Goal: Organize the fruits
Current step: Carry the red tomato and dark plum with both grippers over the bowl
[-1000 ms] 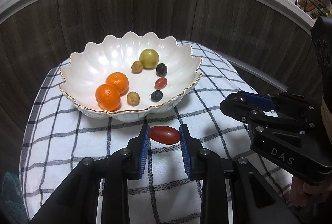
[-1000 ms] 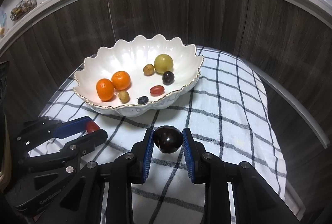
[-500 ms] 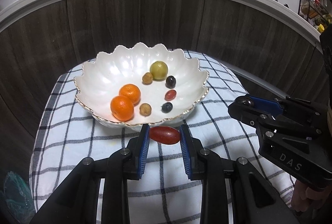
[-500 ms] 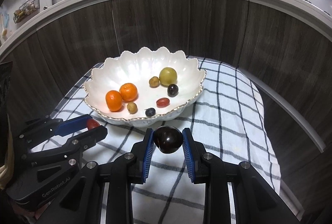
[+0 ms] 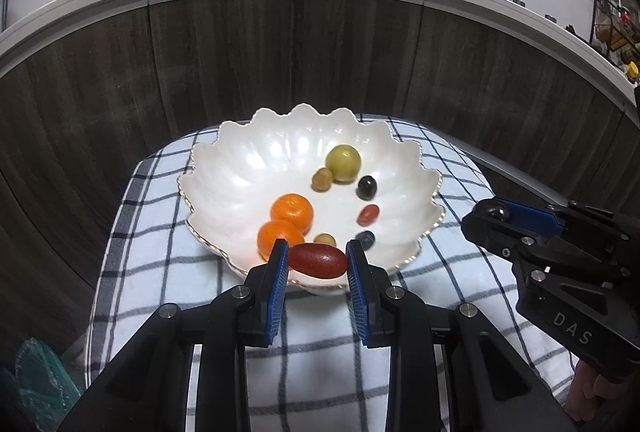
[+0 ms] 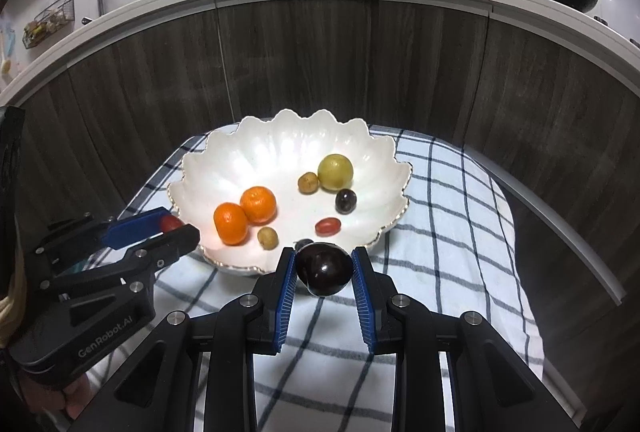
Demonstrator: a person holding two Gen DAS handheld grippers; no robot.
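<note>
Just at the near rim of the scalloped white bowl [image 5: 400, 168], the left gripper [image 5: 318, 262] pinches an oval red fruit [image 5: 317, 260] between its blue fingers [image 5: 278, 272]; to its right, the right gripper [image 6: 324, 268] clamps a dark plum [image 6: 324, 268] above the checked cloth [image 6: 452, 232].

we hold the left tool [image 5: 317, 261] clamped on an oblong red fruit [image 5: 317, 261] and the right tool [image 6: 324, 267] clamped on a dark round fruit [image 6: 324, 268], both angled downward, side by side.
</note>
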